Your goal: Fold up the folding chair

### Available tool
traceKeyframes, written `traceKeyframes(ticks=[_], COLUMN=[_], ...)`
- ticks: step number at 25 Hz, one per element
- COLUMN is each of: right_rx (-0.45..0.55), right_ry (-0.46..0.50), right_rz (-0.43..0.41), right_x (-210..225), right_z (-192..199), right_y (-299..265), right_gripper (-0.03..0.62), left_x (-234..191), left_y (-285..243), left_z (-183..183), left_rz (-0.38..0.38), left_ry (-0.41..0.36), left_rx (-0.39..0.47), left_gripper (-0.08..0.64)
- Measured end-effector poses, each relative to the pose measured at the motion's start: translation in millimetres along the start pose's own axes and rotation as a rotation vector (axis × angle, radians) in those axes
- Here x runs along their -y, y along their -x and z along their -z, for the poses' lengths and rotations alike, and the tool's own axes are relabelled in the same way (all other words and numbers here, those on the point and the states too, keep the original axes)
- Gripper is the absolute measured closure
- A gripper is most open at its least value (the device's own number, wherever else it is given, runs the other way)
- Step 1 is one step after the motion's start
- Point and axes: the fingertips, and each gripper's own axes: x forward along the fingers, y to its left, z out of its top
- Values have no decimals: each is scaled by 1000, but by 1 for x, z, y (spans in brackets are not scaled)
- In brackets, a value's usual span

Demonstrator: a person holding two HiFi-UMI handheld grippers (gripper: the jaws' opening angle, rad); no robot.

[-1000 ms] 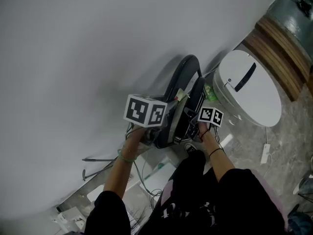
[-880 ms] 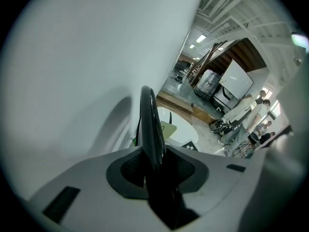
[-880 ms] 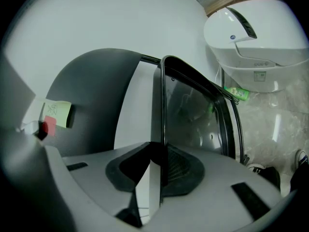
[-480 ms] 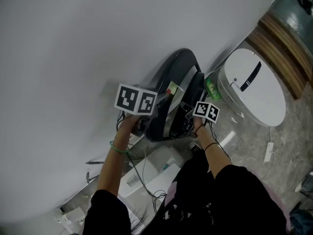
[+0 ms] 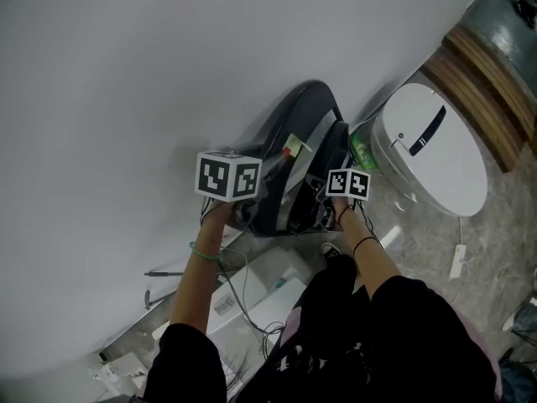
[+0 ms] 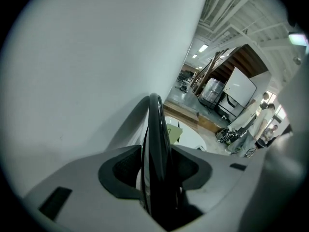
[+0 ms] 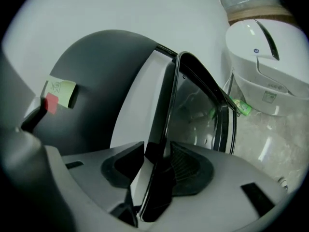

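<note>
The folded chair (image 5: 298, 141), a dark grey shell with a black tube frame, leans on edge against the white wall. My left gripper (image 5: 256, 206) is at its near left edge. In the left gripper view the black tube (image 6: 155, 129) stands between the pads of the left gripper (image 6: 157, 173), whose jaws have just been opening, with a gap at the left pad. My right gripper (image 5: 323, 201) is at the chair's right edge. Its jaws have also just been opening, and the right gripper (image 7: 155, 170) straddles the black frame bar (image 7: 166, 115) loosely. A green and red label (image 7: 60, 93) is stuck on the grey shell.
A white round appliance (image 5: 432, 149) stands right of the chair, with a green bottle (image 5: 362, 152) between them. A wooden step (image 5: 478, 82) lies beyond. White boxes and cables (image 5: 252, 296) and a power strip (image 5: 457, 261) lie on the floor by the person's legs.
Both hands and the chair have shifted left toward the wall, the left hand further. The chair now lies flatter against the wall.
</note>
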Motion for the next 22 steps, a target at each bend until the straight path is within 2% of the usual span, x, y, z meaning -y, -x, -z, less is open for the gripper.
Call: traceKeyframes(ticks=[3,6,11,16,22], right_rx=[-22,0,47,73,110], right_ry=[14,6,68,181,256], right_rz=[7,17,16,-17,-116], right_x=[7,16,17,6,-23], right_z=[6,9,9,11,13], right_y=[10,28,74,125,190], right_gripper=[420,419,420,423,466], left_x=[-3,-2,-2,19,78], left_y=[2,12,54,97,98], left_z=[9,11,3,-6,21], left_rz=[-23,-60,-146,-126,-112], left_ry=[-1,-10,22,127,183], left_rx=[-5,13,117,272,331], left_gripper=[363,362,364,365,367])
